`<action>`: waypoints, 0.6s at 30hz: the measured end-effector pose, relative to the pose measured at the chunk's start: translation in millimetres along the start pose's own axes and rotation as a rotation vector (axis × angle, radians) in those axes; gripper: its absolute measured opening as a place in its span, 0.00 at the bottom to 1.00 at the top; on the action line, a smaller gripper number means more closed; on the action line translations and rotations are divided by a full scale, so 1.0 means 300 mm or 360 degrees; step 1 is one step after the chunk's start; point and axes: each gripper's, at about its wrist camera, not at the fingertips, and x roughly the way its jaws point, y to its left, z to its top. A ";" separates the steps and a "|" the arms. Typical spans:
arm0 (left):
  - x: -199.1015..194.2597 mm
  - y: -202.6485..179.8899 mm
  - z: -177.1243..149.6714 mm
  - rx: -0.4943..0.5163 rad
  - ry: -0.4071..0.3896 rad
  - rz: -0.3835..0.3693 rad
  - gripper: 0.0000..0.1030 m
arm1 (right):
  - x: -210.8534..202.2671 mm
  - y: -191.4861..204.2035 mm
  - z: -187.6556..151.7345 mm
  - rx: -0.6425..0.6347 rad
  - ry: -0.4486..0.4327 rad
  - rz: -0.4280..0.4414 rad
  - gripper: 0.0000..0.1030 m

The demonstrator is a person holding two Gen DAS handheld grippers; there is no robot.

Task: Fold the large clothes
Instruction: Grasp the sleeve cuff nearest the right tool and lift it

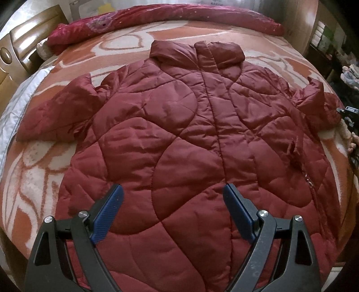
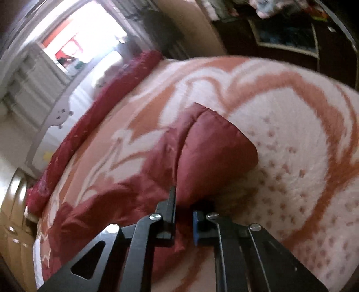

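While the left gripper (image 1: 172, 193) hung over the hem with its blue fingers (image 1: 107, 215) spread wide and nothing between them, the right gripper (image 2: 184, 215) had its fingers (image 2: 171, 213) clenched on the sleeve cuff (image 2: 211, 157) of the dark red quilted jacket (image 1: 190, 134). That jacket lay flat, front up, across the middle of the bed (image 1: 40, 170), collar toward the far edge, where a rolled red blanket (image 1: 161, 16) sat. Right-side view was pretty blurry.
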 end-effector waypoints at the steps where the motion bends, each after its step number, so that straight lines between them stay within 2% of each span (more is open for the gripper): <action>1: 0.000 0.002 -0.002 -0.0004 0.0001 -0.0008 0.89 | -0.027 0.027 -0.007 -0.0037 -0.0011 0.0023 0.09; 8: -0.012 0.030 -0.035 -0.0044 0.0005 -0.0061 0.89 | -0.185 0.254 -0.075 -0.0261 0.0001 0.0310 0.07; 10: -0.021 0.043 -0.041 -0.0057 -0.0004 -0.0072 0.89 | -0.226 0.353 -0.109 -0.0330 0.0026 0.0433 0.07; 14: -0.045 0.084 -0.040 -0.0104 -0.0037 -0.0104 0.89 | -0.260 0.568 -0.202 -0.0504 0.0111 0.0640 0.07; 18: -0.078 0.139 -0.040 -0.0160 -0.0073 -0.0151 0.88 | -0.245 0.784 -0.340 -0.0655 0.0252 0.0832 0.08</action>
